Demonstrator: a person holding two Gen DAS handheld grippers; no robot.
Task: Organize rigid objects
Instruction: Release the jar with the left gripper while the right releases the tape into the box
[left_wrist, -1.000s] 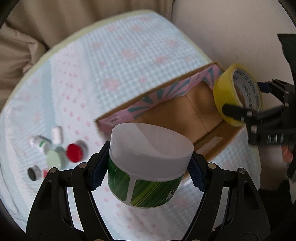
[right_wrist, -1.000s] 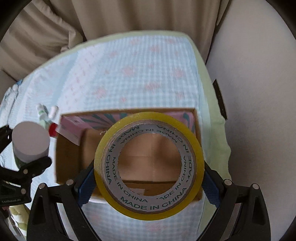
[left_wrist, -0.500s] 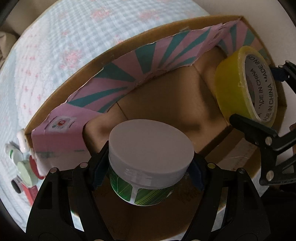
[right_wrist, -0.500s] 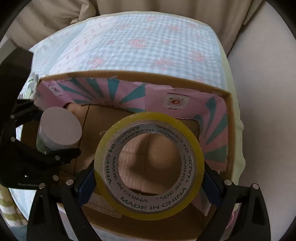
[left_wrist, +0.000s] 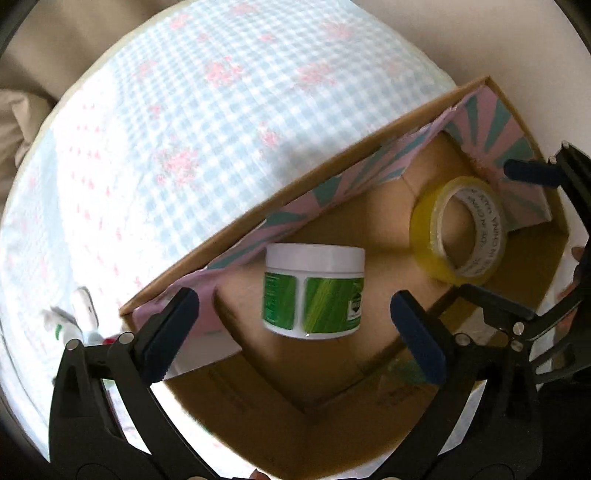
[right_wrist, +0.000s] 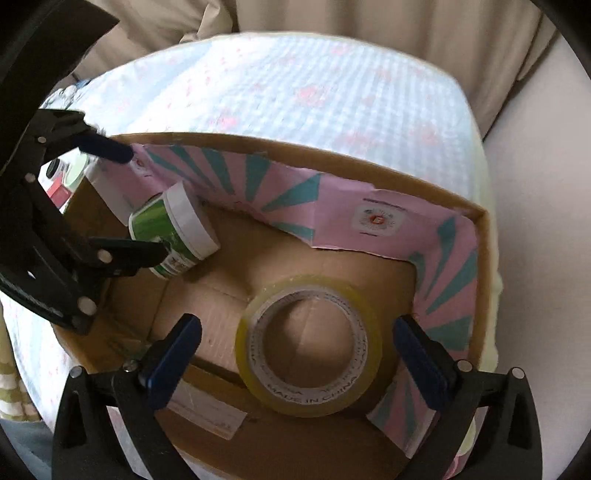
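A second ago the left hand-held gripper (left_wrist: 295, 314) clamps the green-labelled jar (left_wrist: 314, 291) over the checked cloth beside the cardboard box (left_wrist: 332, 162); now its jaws are opening, clear of the jar, which lies tipped on its side in the box by the far wall. The right hand-held gripper (right_wrist: 297, 345), which gripped the yellow tape roll (right_wrist: 310, 347) above the box, is opening too, its pads off the roll, now lower inside the box and apart from the jar
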